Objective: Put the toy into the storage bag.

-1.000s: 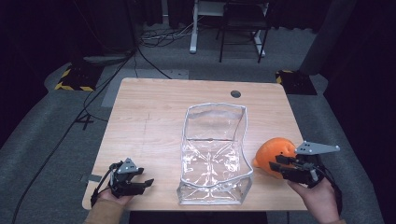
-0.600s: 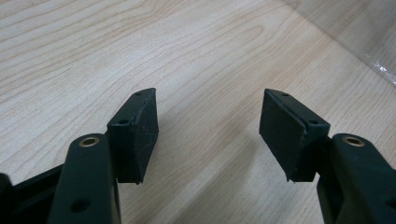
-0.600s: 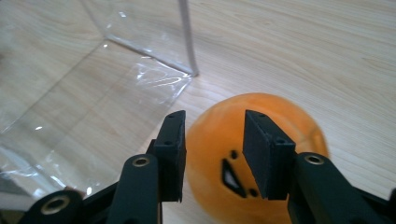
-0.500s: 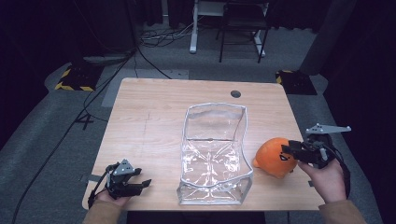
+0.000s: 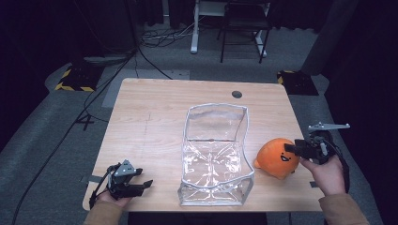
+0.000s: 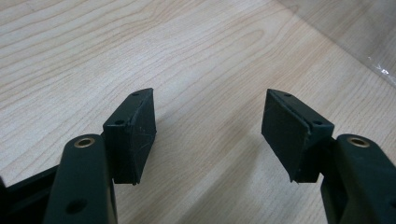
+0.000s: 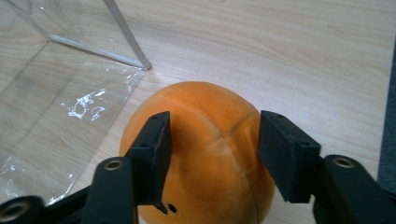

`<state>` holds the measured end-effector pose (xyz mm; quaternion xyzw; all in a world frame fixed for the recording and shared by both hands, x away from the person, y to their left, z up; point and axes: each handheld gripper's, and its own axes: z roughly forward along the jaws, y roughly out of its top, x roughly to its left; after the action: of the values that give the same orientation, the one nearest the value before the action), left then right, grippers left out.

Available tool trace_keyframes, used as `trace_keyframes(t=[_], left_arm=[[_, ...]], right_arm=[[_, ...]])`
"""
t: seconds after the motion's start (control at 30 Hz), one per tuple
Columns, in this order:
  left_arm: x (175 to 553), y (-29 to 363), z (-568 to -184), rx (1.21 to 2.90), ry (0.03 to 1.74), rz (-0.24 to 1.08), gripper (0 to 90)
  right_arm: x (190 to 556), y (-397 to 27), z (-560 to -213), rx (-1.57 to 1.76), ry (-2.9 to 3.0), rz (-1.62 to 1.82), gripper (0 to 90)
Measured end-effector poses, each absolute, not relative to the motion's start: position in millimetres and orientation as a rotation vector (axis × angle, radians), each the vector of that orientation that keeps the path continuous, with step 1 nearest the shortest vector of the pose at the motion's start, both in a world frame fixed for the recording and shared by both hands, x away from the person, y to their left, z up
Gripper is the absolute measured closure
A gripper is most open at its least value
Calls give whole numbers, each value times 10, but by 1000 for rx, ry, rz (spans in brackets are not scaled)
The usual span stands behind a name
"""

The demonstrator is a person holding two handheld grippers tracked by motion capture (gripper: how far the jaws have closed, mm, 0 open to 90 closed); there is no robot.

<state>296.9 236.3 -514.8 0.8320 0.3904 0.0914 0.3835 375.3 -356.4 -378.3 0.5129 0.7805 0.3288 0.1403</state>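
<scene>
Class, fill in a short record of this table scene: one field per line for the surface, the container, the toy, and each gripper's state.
Surface: wooden table
Container: clear plastic bag, open top, mid-table, nothing inside
Toy: orange plush, on the table beside the bag's right side
Right gripper: jaws have just been opening; they flank the plush and look clear of it
Left gripper: open, nothing between the jaws, over bare wood near the front left corner

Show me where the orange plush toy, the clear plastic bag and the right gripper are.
orange plush toy (image 5: 277, 157), high view, middle of its body.
clear plastic bag (image 5: 244, 136), high view, its right rim.
right gripper (image 7: 212, 140), right gripper view, midway between its fingertips.
</scene>
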Motion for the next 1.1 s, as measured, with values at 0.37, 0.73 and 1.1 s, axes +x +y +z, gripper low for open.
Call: trace_keyframes(t=[0.37,0.73,1.1], left_arm=[[2964,2352,-5153,2121,991,241,347],[2970,2352,-5165,2122,970,258,345],[2972,2340,-5178,2124,957,276,336]], right_arm=[[3689,-3419,-3799,1467,2286,946,727],[3619,-3252,-3481,1346,2264,929,776],[3667,-3192,-3221,1295,2294,915,771]])
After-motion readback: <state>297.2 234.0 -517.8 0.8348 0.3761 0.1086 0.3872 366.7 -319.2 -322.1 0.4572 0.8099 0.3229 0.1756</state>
